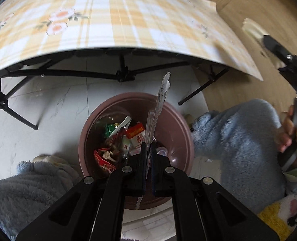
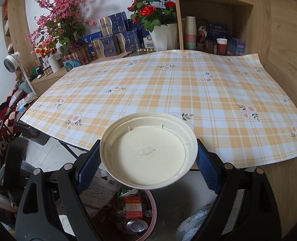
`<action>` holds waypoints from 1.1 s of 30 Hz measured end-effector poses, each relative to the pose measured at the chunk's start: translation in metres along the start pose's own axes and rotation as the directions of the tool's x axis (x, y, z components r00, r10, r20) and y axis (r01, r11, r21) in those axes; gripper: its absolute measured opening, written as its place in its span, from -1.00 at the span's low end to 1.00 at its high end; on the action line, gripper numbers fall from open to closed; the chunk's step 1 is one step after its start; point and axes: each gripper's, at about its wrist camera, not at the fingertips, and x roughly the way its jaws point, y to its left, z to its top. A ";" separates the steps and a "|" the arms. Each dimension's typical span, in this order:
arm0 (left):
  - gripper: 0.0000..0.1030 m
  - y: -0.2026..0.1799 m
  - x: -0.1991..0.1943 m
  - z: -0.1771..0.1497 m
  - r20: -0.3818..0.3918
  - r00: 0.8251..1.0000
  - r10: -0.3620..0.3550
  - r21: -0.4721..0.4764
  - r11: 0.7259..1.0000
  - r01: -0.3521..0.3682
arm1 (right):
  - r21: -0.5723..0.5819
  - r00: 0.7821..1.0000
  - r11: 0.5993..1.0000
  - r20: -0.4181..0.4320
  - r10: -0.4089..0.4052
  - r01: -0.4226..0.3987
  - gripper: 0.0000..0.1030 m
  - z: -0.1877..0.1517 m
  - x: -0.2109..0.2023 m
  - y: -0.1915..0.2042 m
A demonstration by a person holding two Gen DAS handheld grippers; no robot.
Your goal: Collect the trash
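Left wrist view: your left gripper (image 1: 147,146) pointed steeply down over the bin (image 1: 174,120), which sat on the floor just in front of the bench (image 1: 112,20). The jaws were pressed together, pinching a wrapper (image 1: 160,100) by its bottom edge, so it stood up floppy above the bin. That thing looked feather-light and limp, thin plastic or paper, so an edge pinch was about the only hold, and I'd guess it might cling to the pads when you let go. Cartons and crumpled scraps were already in the bin. Your right hand (image 1: 293,136) showed at the edge, wrapped round the other handle.

Right wrist view: your right gripper (image 2: 148,156) tilted down at a gentler angle, jaws spread wide and clamped across a lid (image 2: 148,150) at its rim. Looked like stiff, light plastic, smooth and probably slippery, so gripping opposite edges made sense. It was over the bench's near edge, with the bin (image 2: 154,217) below.
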 end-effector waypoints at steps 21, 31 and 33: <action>0.46 -0.009 -0.081 0.013 0.373 0.915 0.152 0.045 0.982 -0.182 | -0.040 0.999 0.999 -0.044 0.022 -0.024 0.69 -0.016 0.009 0.010; 0.81 -0.010 -0.136 0.004 0.546 0.790 0.278 0.024 0.938 -0.346 | -0.164 0.992 0.983 -0.106 0.062 -0.079 0.70 -0.039 0.022 0.053; 0.84 -0.007 -0.139 0.001 0.556 0.779 0.290 0.006 0.936 -0.353 | -0.185 0.990 0.979 -0.121 0.067 -0.088 0.70 -0.042 0.024 0.061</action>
